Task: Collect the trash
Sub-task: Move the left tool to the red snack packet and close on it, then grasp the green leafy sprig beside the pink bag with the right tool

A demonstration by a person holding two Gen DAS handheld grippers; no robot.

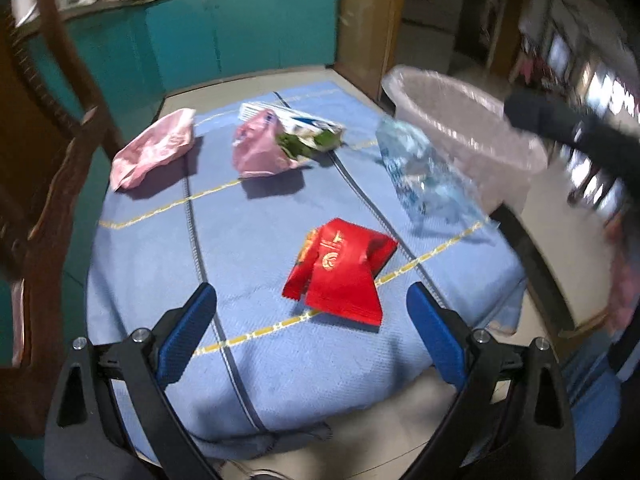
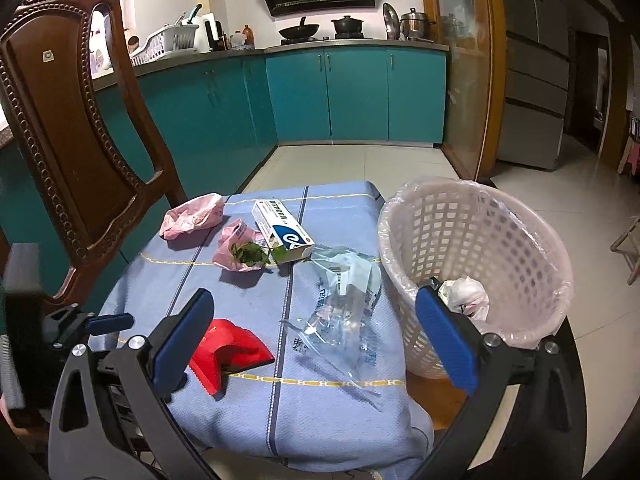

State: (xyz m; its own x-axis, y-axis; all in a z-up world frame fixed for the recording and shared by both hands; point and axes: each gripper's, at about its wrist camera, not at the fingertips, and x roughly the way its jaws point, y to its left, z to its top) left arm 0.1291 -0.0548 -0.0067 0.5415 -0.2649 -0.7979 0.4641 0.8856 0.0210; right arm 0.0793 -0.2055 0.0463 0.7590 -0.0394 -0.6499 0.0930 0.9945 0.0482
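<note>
A blue cloth point(image 1: 256, 248) point(image 2: 328, 400) covers a small table, with trash lying on it. A red wrapper point(image 1: 340, 276) point(image 2: 230, 350) lies nearest, just ahead of my open left gripper point(image 1: 310, 308). Further back lie a clear plastic bag point(image 1: 424, 176) point(image 2: 346, 308), a pink bag with green leaves point(image 1: 264, 148) point(image 2: 240, 250), a white and blue box point(image 1: 296, 120) point(image 2: 282, 224) and another pink bag point(image 1: 154, 152) point(image 2: 192, 216). A lined white basket point(image 1: 472, 132) point(image 2: 476, 264) stands at the right. My right gripper point(image 2: 314, 320) is open above the clear bag; nothing is between its fingers.
A carved wooden chair point(image 2: 76, 128) point(image 1: 60, 184) stands at the table's left. Teal kitchen cabinets point(image 2: 352, 96) point(image 1: 224, 28) line the back wall, with tiled floor point(image 2: 360, 164) between. The basket holds a crumpled white bag point(image 2: 466, 292). The other gripper shows as a dark blur point(image 1: 580, 140).
</note>
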